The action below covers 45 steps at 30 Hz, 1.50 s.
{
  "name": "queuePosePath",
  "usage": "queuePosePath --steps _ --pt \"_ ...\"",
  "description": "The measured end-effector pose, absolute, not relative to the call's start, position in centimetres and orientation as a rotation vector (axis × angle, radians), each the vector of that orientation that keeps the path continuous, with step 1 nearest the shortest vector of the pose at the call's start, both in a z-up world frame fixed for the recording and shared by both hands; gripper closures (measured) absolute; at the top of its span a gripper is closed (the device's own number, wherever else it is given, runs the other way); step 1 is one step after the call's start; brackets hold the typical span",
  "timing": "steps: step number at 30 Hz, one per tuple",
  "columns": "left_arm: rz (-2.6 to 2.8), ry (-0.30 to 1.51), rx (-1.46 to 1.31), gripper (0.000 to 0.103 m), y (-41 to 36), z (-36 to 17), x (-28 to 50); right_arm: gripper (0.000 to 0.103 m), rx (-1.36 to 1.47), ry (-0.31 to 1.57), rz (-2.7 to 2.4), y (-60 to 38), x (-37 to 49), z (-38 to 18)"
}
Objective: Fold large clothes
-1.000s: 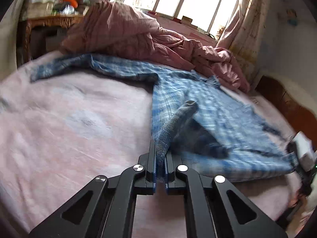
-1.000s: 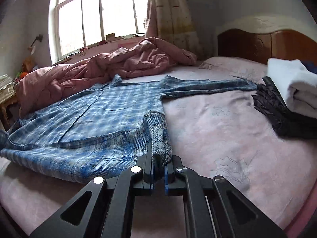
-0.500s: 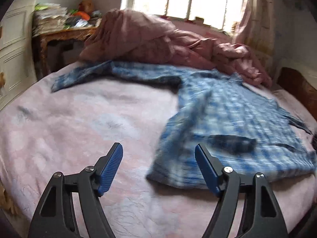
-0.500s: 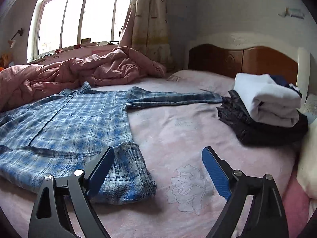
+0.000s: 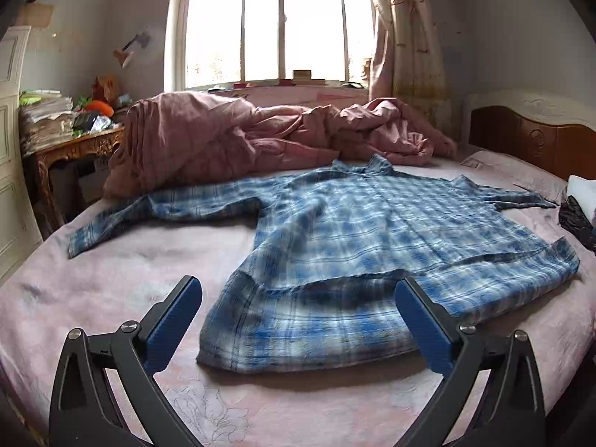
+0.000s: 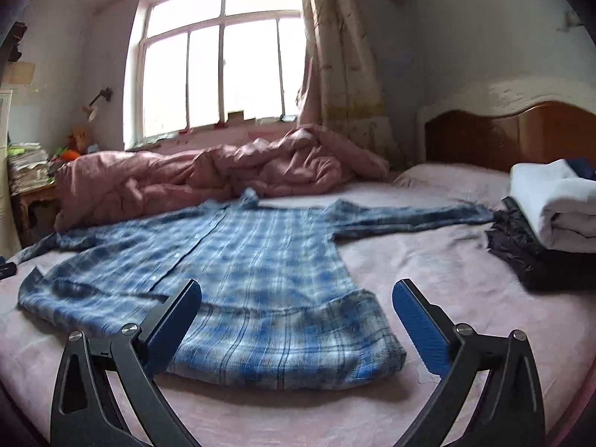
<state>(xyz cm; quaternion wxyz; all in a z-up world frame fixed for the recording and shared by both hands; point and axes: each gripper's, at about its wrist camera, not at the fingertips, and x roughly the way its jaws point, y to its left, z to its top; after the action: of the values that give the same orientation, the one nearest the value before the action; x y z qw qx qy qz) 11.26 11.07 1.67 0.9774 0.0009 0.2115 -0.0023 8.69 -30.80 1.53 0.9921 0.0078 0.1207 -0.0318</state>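
A blue plaid shirt (image 5: 391, 238) lay flat on the pink bed (image 5: 111, 279), hem nearest the tools, collar toward the window. The left gripper (image 5: 298, 320) and right gripper (image 6: 296, 320) had just been opening; both stood wide and empty, each just behind 1 hem corner. Only the right view showed folded white laundry (image 6: 555, 208) clearly; only the left showed the far sleeve end.
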Motion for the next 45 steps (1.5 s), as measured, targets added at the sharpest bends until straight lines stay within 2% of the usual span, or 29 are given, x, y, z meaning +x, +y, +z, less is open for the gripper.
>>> queuePosePath --steps 1,5,8,17,19,21,23,24,25,26,27,29,30,32,33,34,35,39,45 --pt "-0.022 0.434 0.012 0.000 10.7 1.7 11.3 0.000 0.003 0.248 -0.074 -30.6 8.6 1.7" --pt "-0.099 0.495 0.102 0.000 8.9 1.5 11.6 0.000 -0.136 0.483 0.034 -28.0 10.1 3.2" --pt "-0.127 0.594 0.231 0.000 6.8 0.2 12.4 0.000 -0.246 0.557 0.114 -26.1 10.1 3.1" --pt "-0.137 0.747 0.328 0.000 4.6 -4.3 14.7 0.000 -0.485 0.760 0.091 -21.8 12.4 -2.8" --pt "-0.066 0.735 0.311 0.004 5.0 -4.3 15.3 0.000 -0.476 0.760 0.096 -22.0 13.3 -2.6" --pt "-0.020 0.739 0.295 0.015 5.6 -4.5 16.0 0.000 -0.468 0.758 0.064 -22.3 14.2 -2.6" --pt "-0.026 0.761 0.277 0.020 6.1 -4.6 16.5 0.000 -0.474 0.759 0.003 -22.8 15.4 -2.6" --pt "-0.031 0.761 0.273 0.029 6.3 -4.5 16.5 0.001 -0.473 0.757 -0.014 -23.2 15.7 -2.6" --pt "-0.028 0.757 0.282 0.035 6.4 -4.4 16.4 0.004 -0.467 0.745 -0.031 -23.7 15.9 -2.4" --pt "-0.020 0.752 0.300 0.049 6.5 -4.3 16.4 0.009 -0.468 0.737 -0.037 -23.9 15.8 -2.3" --pt "-0.009 0.748 0.317 0.061 6.6 -4.3 16.5 0.018 -0.481 0.728 -0.047 -24.2 15.7 -2.3" --pt "0.007 0.753 0.343 0.069 7.0 -4.3 16.8 0.019 -0.535 0.697 -0.076 -24.9 15.4 -2.5" --pt "0.006 0.756 0.349 0.069 7.3 -4.4 16.9 0.019 -0.562 0.670 -0.105 -25.4 15.0 -2.6" --pt "-0.001 0.758 0.344 0.072 7.9 -4.5 17.0 0.027 -0.556 0.670 -0.133 -26.8 15.0 -2.9" --pt "-0.006 0.759 0.334 0.082 8.1 -4.5 17.1 0.045 -0.534 0.687 -0.127 -27.5 15.1 -3.1" --pt "-0.016 0.762 0.325 0.091 8.2 -4.5 17.1 0.068 -0.512 0.708 -0.122 -28.0 15.3 -3.2" --pt "-0.021 0.764 0.319 0.099 8.2 -4.5 17.2 0.077 -0.485 0.727 -0.119 -28.4 15.7 -3.1" --pt "-0.053 0.743 0.243 0.100 8.9 -3.3 16.5 0.096 -0.442 0.666 -0.118 -28.7 15.2 -2.0" --pt "-0.096 0.740 0.224 0.101 8.7 -1.0 14.8 0.099 -0.326 0.648 -0.060 -29.6 13.7 1.0"
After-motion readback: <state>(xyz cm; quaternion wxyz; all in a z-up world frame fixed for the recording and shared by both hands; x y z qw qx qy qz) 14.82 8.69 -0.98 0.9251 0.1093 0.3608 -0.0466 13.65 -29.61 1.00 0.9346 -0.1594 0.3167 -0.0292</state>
